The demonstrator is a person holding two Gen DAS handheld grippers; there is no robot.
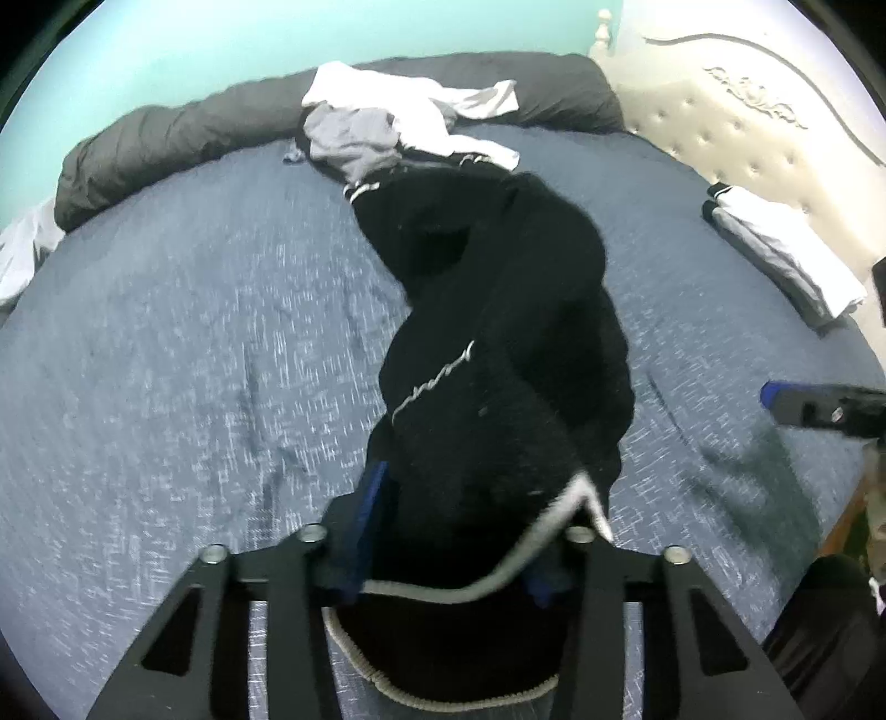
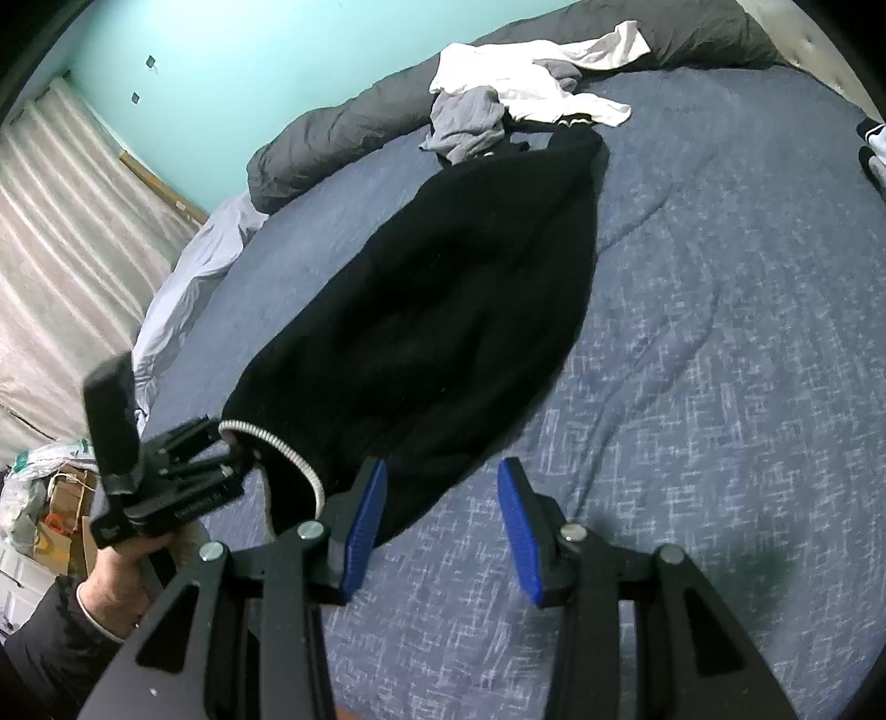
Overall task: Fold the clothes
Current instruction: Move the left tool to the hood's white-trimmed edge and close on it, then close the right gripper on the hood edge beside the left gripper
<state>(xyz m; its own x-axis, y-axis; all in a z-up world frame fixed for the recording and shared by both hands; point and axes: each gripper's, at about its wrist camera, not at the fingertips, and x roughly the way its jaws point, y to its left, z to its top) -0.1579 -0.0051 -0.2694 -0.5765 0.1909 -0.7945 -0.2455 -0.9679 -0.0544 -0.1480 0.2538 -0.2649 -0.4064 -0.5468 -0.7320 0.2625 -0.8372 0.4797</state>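
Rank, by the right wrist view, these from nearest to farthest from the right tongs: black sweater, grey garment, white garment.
1. black sweater, beside the left pad of the right tongs.
2. grey garment, past the sweater's far end.
3. white garment, behind it, against the dark rolled duvet.

Hand-held grippers: two, left hand-held gripper [image 1: 448, 531], right hand-held gripper [image 2: 443, 520]
Black garment [image 2: 443, 310]: one
Loose pile [image 1: 398, 122]: one
Folded stack [image 1: 786, 249]: one
Bed [image 1: 194, 332]: one

Teal wall [image 2: 232, 50] seen behind bed [image 2: 720, 332] w/ blue cover; cream tufted headboard [image 1: 736, 127] at its right edge; pale curtains [image 2: 72, 210] hung left.
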